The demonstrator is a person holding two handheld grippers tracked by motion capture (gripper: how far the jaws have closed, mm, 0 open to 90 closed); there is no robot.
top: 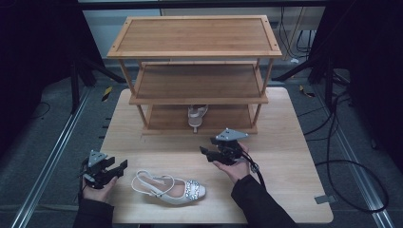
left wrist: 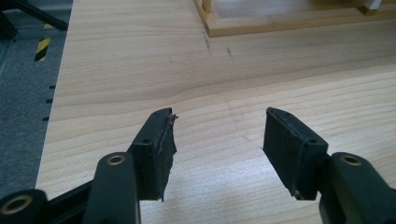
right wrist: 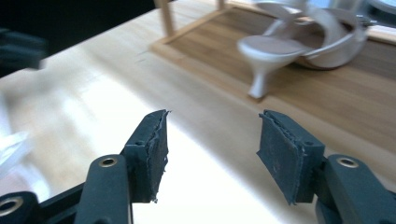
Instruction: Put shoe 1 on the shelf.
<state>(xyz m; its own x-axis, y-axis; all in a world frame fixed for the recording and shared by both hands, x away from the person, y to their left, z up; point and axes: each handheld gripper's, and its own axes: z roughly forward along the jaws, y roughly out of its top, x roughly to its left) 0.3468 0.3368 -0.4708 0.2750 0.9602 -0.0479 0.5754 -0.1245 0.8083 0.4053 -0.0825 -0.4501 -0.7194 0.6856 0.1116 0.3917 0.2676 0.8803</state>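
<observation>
With one heeled sandal (top: 196, 116) stood on the bottom shelf of the bamboo rack (top: 195, 36), the empty right gripper (top: 207, 152), jaws apart, hangs just before it, while its mate (top: 167, 187) lies on the table (top: 294, 156) beside the idle, open-jawed left gripper (top: 121, 165), apparently next for pickup.

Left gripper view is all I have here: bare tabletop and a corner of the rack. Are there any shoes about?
Observer: Yes, a white heeled sandal lies on its side on the table, between the two hands.
Operator: Only one?
Observer: A second sandal stands on the rack's bottom shelf, heel toward the person.
Operator: Is the right gripper holding anything?
Observer: No, the right gripper is open and holds nothing, just in front of the rack.
</observation>
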